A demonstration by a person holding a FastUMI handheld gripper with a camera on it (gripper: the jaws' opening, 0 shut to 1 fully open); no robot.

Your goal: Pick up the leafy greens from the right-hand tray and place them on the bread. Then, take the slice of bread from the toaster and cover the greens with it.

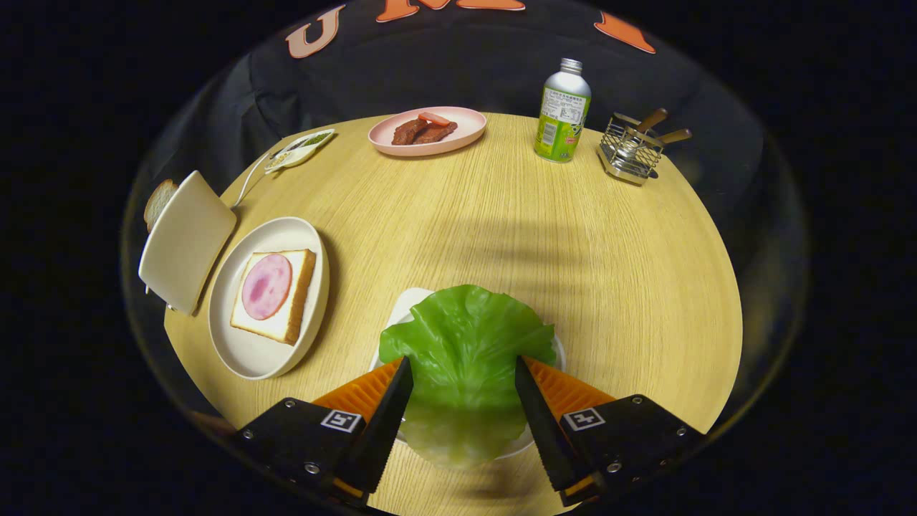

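Gripper view, looking forward over a round wooden table (501, 229) with a pale, light-grained top. Every place below is given relative to the green lettuce leaf (466, 351), which serves as the landmark.

Largest after the table is the white toaster (186, 240), well to the left of the leaf and a little farther away. A slice of bread (157, 202) pokes out behind its top edge.

Just beside the toaster, between it and the leaf, sits an oval white plate (247, 351). On it lies a square slice of bread (283, 315) topped with a round pink slice of ham (266, 286).

The leaf itself is broad and ruffled. It lies on a small white tray (405, 301), whose rim peeks out behind the leaf's left side.

The gripper (464, 383) reaches in from the near side. Its two fingers stand spread apart, one at each side of the leaf, with the leaf lying between them. Whether the fingers touch the leaf cannot be told.

Far beyond the leaf, near the table's back edge, sits a pink plate (458, 132) holding dark reddish pieces of meat (424, 131). Beyond and to the right stands a green and silver bottle (562, 111), upright. Farther right is a wire basket (629, 149) with wooden-handled utensils (663, 127) leaning in it. Beyond and to the left of the leaf lies a small white dish (301, 149) with something green in it.
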